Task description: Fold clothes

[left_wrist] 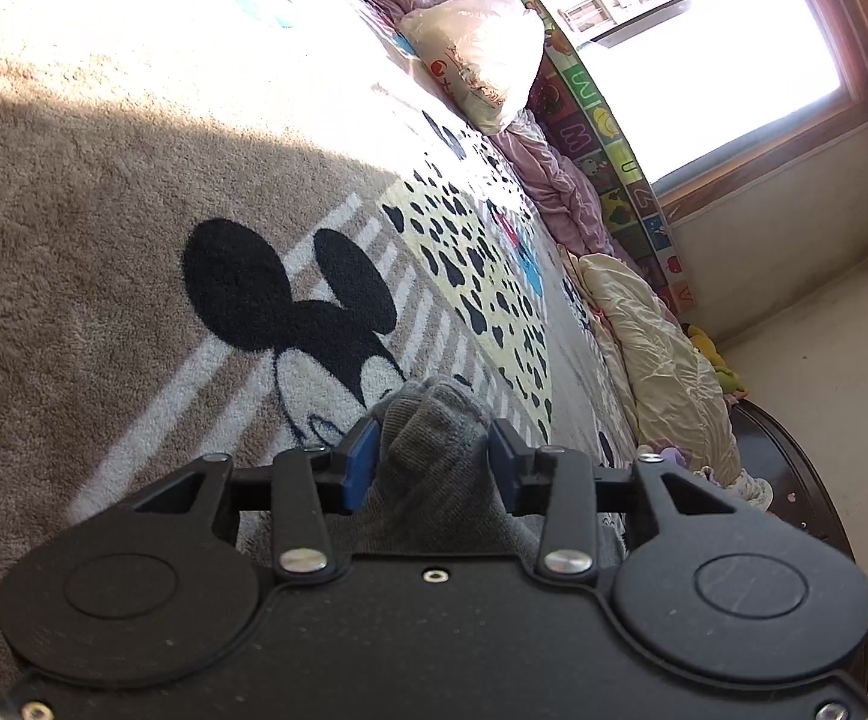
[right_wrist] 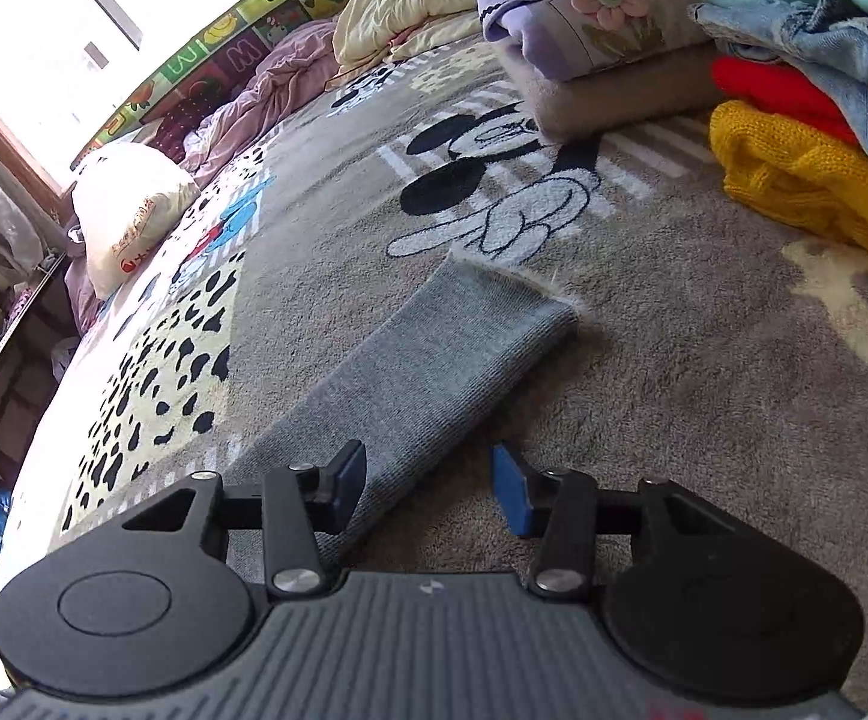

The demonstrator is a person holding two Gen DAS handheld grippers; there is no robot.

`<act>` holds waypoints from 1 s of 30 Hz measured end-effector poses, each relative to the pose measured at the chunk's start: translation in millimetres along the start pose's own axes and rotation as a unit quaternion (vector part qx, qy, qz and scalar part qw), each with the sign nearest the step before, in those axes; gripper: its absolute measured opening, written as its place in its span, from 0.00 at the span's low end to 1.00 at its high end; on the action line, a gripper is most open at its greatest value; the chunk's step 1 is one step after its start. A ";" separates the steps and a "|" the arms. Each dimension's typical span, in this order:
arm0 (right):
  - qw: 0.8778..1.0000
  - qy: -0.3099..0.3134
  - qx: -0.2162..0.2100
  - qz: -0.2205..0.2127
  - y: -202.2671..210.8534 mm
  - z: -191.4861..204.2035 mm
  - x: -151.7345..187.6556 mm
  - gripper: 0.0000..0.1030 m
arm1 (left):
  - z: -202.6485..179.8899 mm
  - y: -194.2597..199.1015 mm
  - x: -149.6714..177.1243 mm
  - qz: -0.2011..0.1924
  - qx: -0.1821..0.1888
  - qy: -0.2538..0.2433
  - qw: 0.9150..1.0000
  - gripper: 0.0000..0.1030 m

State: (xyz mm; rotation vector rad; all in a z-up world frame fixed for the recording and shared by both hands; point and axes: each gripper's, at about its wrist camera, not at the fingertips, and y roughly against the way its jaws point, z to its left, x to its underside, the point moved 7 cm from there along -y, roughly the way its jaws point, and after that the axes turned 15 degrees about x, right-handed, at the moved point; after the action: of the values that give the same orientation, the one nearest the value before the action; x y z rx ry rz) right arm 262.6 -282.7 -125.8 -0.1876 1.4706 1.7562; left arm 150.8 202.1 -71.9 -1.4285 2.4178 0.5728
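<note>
A grey knit garment (left_wrist: 434, 504) lies on the cartoon-mouse blanket (left_wrist: 134, 240). A bunched fold of it stands up between the blue pads (left_wrist: 357, 471) of my left gripper (left_wrist: 432, 463). The jaws stand apart and the fold sits loosely in the gap. In the right wrist view a long grey sleeve (right_wrist: 434, 348) of the same knit lies flat on the blanket (right_wrist: 674, 390), its cuff pointing away. My right gripper (right_wrist: 428, 486) is open just above its near end. The left pad (right_wrist: 350, 480) is over the sleeve's edge and the right pad (right_wrist: 509, 495) is over bare blanket.
Folded clothes are stacked at the far right: a yellow knit (right_wrist: 806, 180), red and denim pieces (right_wrist: 854, 54), and a lilac flowered top (right_wrist: 590, 6) on a beige one. A white pillow (left_wrist: 482, 54), pink bedding (left_wrist: 560, 180) and a cream quilt (left_wrist: 656, 354) line the window side.
</note>
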 end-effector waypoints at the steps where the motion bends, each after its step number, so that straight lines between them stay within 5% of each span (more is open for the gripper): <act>1: 1.000 0.011 0.004 -0.007 4.3 -1.2 2.2 0.47 | 1.0 1.7 -4.6 -0.006 0.002 0.003 1.000 0.40; 5: 0.996 0.069 0.012 -0.054 25.3 5.3 12.3 0.47 | 10.4 6.0 -15.4 -0.015 -0.009 0.013 1.000 0.41; 10: 0.974 0.202 -0.085 -0.060 53.8 81.1 32.8 0.48 | 14.5 3.2 -7.1 0.012 -0.005 0.025 1.000 0.41; 13: 0.940 0.298 -0.165 -0.021 68.6 152.5 54.4 0.52 | 9.9 1.9 -0.9 0.032 0.004 0.011 0.999 0.41; 16: 0.893 0.398 -0.211 0.008 79.1 217.2 85.9 0.54 | 6.1 -5.8 12.5 0.077 -0.003 -0.019 0.997 0.41; 20: 0.822 0.530 -0.206 0.020 76.5 274.2 128.3 0.58 | -2.8 -12.9 25.5 0.116 -0.014 -0.079 0.990 0.41; 23: 0.784 0.579 -0.215 0.060 70.3 294.7 145.5 0.59 | -2.5 -16.3 30.5 0.129 -0.027 -0.100 0.986 0.41; 25: 0.768 0.595 -0.215 0.099 59.6 299.0 152.2 0.63 | -0.2 -17.2 31.9 0.132 -0.035 -0.104 0.985 0.41; 30: 0.754 0.601 -0.218 0.152 46.9 296.0 158.5 0.68 | 5.7 -18.4 31.4 0.137 -0.042 -0.097 0.985 0.45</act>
State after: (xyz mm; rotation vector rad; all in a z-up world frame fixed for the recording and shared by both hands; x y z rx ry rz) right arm 238.8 53.8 -91.7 -1.6741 1.9196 2.3602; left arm 152.2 172.6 -93.9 -1.0180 2.4712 0.8435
